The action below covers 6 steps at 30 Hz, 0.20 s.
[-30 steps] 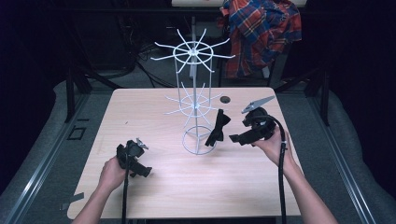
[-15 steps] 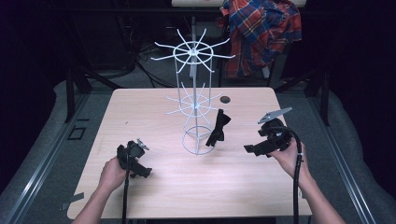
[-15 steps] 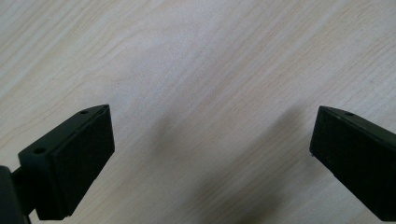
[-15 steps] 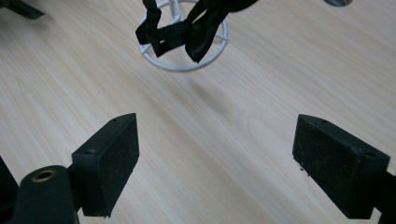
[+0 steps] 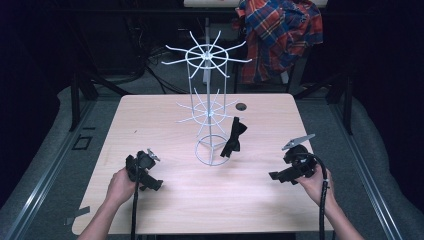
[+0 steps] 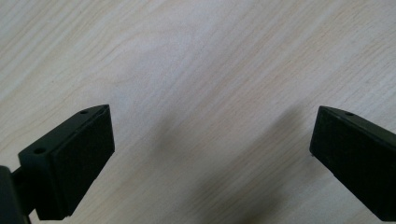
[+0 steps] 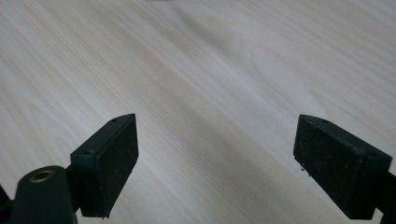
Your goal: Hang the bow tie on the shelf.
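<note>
The black bow tie (image 5: pixel 233 140) hangs on a low arm of the white wire rack (image 5: pixel 208 112), which stands near the middle of the table (image 5: pixel 150 115), a little toward the far edge. Nothing else looks left to hang, so the work in hand is probably the pull-back of the hands to rest. To do that well, both tools should come down near the front edge, well apart from the rack's base ring, with the cables kept from sweeping toward the hanging tie.

The right gripper (image 5: pixel 281 176) sits low by the right edge, toward the front corner, its jaws spread wide after just opening a little further, with bare wood between them and nothing held. The left gripper (image 5: pixel 145 176) rests near the front left corner, jaws also wide apart, empty, over bare wood.
</note>
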Tool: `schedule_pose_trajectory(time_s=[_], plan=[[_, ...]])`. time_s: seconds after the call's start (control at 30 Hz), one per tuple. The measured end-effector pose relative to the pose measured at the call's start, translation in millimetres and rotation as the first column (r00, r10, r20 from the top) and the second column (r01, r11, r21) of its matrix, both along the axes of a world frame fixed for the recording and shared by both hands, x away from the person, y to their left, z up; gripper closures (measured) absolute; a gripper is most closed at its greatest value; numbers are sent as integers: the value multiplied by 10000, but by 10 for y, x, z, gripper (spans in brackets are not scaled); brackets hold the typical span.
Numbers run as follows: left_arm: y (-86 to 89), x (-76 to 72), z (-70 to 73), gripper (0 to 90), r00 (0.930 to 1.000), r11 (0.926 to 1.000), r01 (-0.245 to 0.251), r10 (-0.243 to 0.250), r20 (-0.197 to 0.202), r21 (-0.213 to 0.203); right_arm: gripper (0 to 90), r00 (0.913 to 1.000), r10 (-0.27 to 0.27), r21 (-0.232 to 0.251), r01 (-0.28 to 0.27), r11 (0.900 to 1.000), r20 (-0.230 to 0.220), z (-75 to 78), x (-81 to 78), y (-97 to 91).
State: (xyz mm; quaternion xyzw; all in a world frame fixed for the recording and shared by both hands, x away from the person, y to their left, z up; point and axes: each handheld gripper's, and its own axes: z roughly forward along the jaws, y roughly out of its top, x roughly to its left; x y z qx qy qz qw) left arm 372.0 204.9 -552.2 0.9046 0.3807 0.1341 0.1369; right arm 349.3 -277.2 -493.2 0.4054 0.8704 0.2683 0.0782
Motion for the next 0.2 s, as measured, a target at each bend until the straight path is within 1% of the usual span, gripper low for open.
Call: schedule_pose_trajectory(time_s=[0.03, 0.07, 0.17, 0.2], plan=[[-2, 2, -2, 0, 10000, 10000, 9, -9, 4, 14, 137, 9999, -41, -145, 40, 9999, -103, -42, 6, -5], [-1, 6, -2, 0, 10000, 10000, 34, -34, 5, 55, 133, 9997, -46, -98, 43, 9999, -246, -83, 11, -8], [0, 14, -8, 0, 10000, 10000, 9, -9, -18, 59, 116, 9991, -81, -397, 64, 9992, -410, -157, 24, -16], [-2, 15, -10, 0, 10000, 10000, -5, 5, -8, 61, 109, 9989, -96, -361, 80, 9993, -449, -179, 28, -16]])
